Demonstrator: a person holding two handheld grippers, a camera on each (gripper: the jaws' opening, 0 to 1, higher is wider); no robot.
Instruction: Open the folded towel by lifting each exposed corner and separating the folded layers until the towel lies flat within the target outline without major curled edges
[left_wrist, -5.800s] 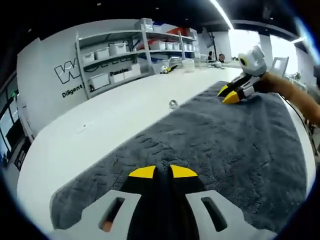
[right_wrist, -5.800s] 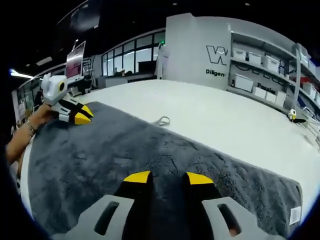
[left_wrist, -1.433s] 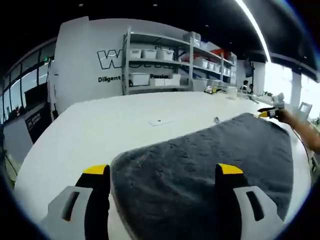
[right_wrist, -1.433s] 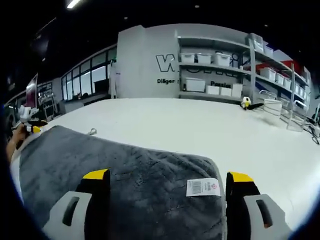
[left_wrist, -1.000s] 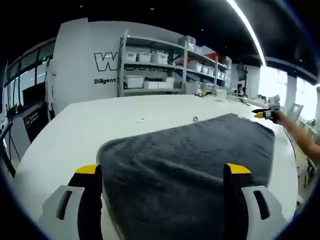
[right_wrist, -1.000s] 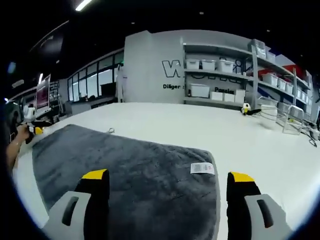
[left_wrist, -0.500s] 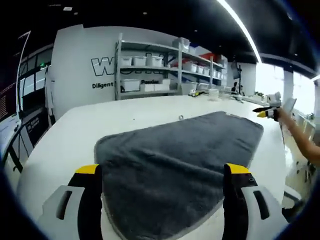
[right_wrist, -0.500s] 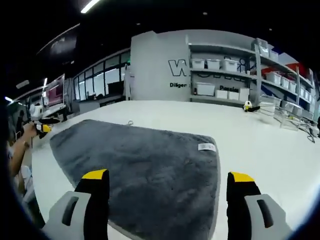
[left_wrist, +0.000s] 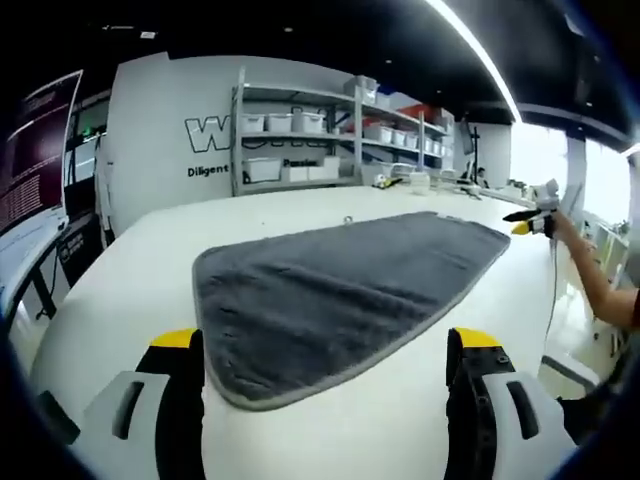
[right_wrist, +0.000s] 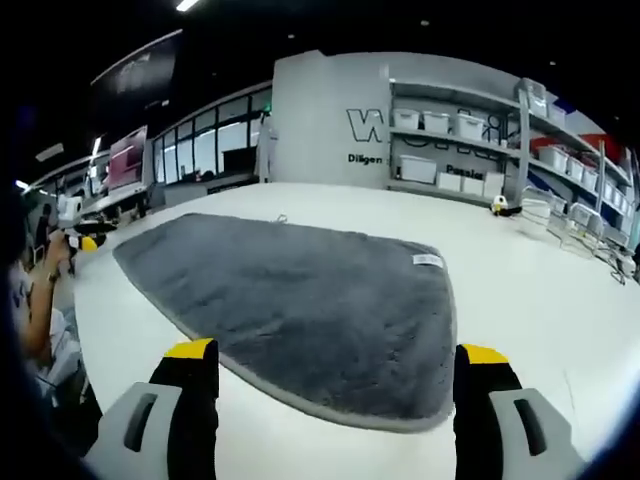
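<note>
One grey towel (left_wrist: 340, 295), spread open and flat on the white table (left_wrist: 150, 260), no curled edges seen. Long axis runs between the two grippers, across both views. White label (right_wrist: 428, 260) at its far edge near the right-gripper end.

Left gripper (left_wrist: 325, 370): jaws wide apart, holding nothing, off the towel's near corner. Right gripper (right_wrist: 335, 385): jaws wide apart, holding nothing, likewise clear of the towel edge.

Behind: shelving with white bins (left_wrist: 300, 140), grey wall with lettering (right_wrist: 375, 130).

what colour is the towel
Dark grey all over, with a small white tag near one corner of the towel. Best seen in the right gripper view.
</note>
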